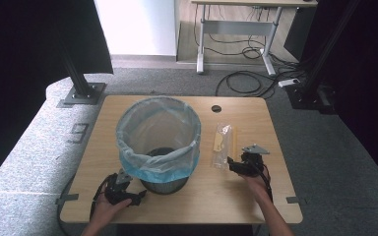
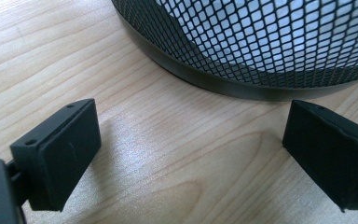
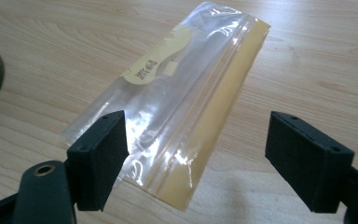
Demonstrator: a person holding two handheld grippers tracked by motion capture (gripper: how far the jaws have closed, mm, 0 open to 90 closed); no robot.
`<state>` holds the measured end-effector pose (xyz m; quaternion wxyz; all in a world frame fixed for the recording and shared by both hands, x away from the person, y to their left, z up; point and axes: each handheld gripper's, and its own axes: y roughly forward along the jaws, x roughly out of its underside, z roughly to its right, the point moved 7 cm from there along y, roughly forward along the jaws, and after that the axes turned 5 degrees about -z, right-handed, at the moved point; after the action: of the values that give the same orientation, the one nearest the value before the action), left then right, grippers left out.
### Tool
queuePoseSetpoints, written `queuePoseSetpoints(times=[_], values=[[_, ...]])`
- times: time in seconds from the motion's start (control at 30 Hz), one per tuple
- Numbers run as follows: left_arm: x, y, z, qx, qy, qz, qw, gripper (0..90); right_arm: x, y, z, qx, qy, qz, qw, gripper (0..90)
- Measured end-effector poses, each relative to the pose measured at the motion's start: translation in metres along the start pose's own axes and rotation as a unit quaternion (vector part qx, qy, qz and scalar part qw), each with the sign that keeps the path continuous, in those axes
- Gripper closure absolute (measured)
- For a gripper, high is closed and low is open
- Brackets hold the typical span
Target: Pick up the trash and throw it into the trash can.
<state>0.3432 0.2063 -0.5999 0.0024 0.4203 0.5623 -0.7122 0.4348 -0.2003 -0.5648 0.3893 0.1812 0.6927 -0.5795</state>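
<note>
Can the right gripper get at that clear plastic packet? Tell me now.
Probably yes: the right gripper is open just short of the plastic packet, which lies flat on the table with nothing between them.

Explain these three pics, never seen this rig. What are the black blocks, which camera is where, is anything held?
No robot here: a person holds a two-jaw gripper in each hand. The high view looks down on a wooden table from above the person's side, with the left gripper at the left and the right gripper at the right.

The other two pictures come from cameras riding on the grippers; the black blocks are each gripper's own jaws.

On the table stand a black mesh wastebasket lined with a pale blue bag, and beside it lies a clear zip bag with a yellow strip.

Both grippers are open, holding nothing. The left one points at the basket's base; the right one has its jaws either side of the zip bag's near end.
</note>
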Motion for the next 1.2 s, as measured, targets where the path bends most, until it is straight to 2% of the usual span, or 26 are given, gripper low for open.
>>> queuePoseSetpoints(times=[0.33, 0.6, 0.8, 1.2], values=[[0.0, 0.0, 0.0, 0.001, 0.0, 0.0, 1.0, 4.1, -0.008, 0.018, -0.008, 0.007, -0.01, -0.01, 0.9999, 17.2], [0.0, 0.0, 0.001, 0.001, 0.001, 0.0, 1.0, 4.1, -0.014, 0.031, -0.016, 0.0, -0.008, -0.015, 0.9998, 14.4], [0.0, 0.0, 0.001, 0.001, 0.001, 0.001, 1.0, 4.1, -0.019, 0.043, -0.02, 0.004, -0.003, -0.021, 0.9998, 12.7], [0.0, 0.0, 0.001, 0.002, 0.001, 0.0, 1.0, 4.1, -0.013, 0.06, -0.02, 0.017, -0.004, -0.047, 0.9987, 12.3]])
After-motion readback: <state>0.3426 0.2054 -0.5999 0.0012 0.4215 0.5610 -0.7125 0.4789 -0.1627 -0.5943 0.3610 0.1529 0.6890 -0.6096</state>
